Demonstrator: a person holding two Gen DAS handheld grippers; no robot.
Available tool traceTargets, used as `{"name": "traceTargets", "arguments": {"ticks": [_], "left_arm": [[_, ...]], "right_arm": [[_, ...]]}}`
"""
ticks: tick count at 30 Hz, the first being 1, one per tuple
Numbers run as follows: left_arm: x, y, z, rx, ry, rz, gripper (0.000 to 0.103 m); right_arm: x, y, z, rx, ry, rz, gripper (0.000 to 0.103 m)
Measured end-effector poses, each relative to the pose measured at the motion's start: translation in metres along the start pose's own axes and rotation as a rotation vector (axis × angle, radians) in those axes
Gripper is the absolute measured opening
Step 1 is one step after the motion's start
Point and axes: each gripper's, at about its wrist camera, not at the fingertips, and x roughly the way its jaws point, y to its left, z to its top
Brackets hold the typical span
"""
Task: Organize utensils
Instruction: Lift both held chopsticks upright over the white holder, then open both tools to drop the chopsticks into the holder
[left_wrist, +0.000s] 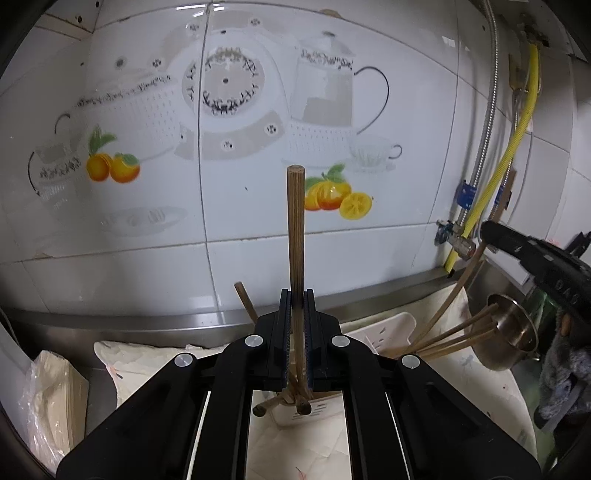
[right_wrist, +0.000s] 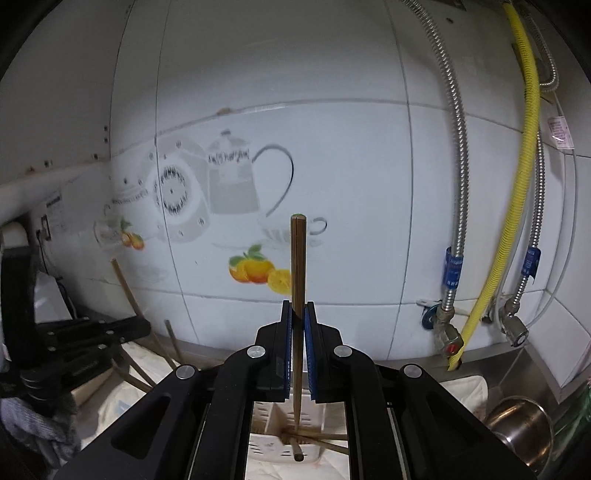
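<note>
We hold the left tool (left_wrist: 297, 295) pinched on one upright wooden chopstick (left_wrist: 296, 236), above the white holder (left_wrist: 384, 332). The right tool (right_wrist: 298, 308) is pinched on a second chopstick (right_wrist: 297, 258), its lower tip down in the same holder, apparently among loose chopsticks (right_wrist: 314, 441). A steel pot (right_wrist: 524, 432) sits right of the holder on the desk (left_wrist: 147, 334).
</note>
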Motion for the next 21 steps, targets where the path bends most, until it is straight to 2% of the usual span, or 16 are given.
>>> {"name": "traceTargets", "arguments": {"ticks": [7,21], "left_arm": [[0.004,0.001,-0.007,0.009,0.023,0.002,0.005],[0.003,0.003,-0.009,0.001,0.038,-0.008,0.006]], "right_arm": [[0.020,0.005,-0.017,-0.006,0.055,0.010,0.006],[0.027,0.004,-0.033,-0.010,0.103,0.007,0.007]]}}
